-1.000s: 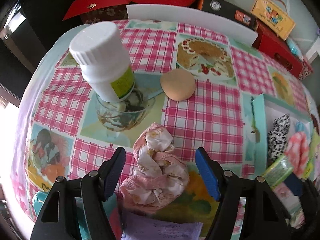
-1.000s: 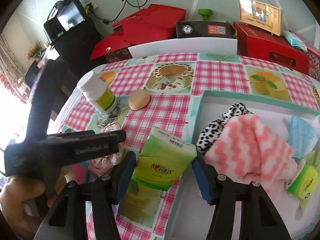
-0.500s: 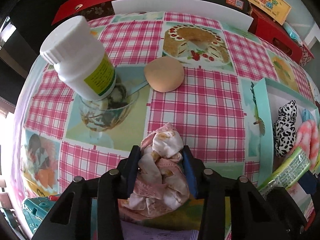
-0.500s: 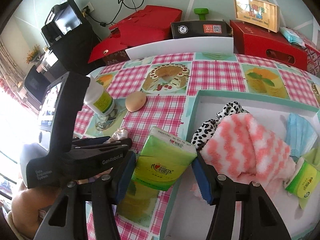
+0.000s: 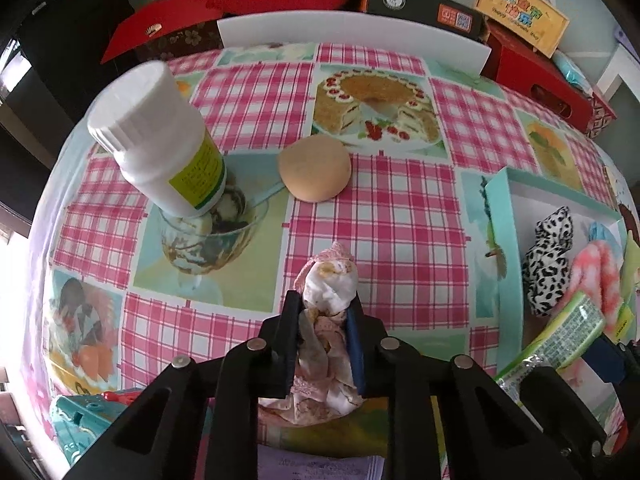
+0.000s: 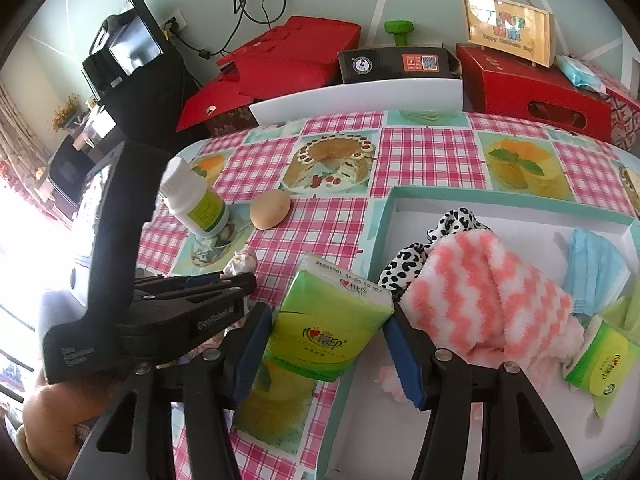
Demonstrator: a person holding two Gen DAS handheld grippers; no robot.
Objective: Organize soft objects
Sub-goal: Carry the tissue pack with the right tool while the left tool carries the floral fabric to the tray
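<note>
Our left claw (image 5: 322, 320) is pressed tight on a crumpled pink and white cloth (image 5: 326, 304), whose top bulges out past the fingertips while the rest hangs bunched between the fingers, low over the checked table (image 5: 400, 220). Our right claw (image 6: 328, 344) grips a green tissue pack (image 6: 332, 320) at a middling width, both blue pads flat against its sides, holding it just over the near-left rim of the teal-edged tray (image 6: 384, 216).

In the tray lie a pink and white striped fuzzy sock (image 6: 488, 296), a black and white spotted cloth (image 6: 420, 248) touching it, a blue face mask (image 6: 596, 268) and a second green tissue pack (image 6: 600, 360) (only partly in view at the right).

Farther out on the table stand a white bottle (image 5: 160, 140) and, near it, a tan rounded puff (image 5: 315, 168).
</note>
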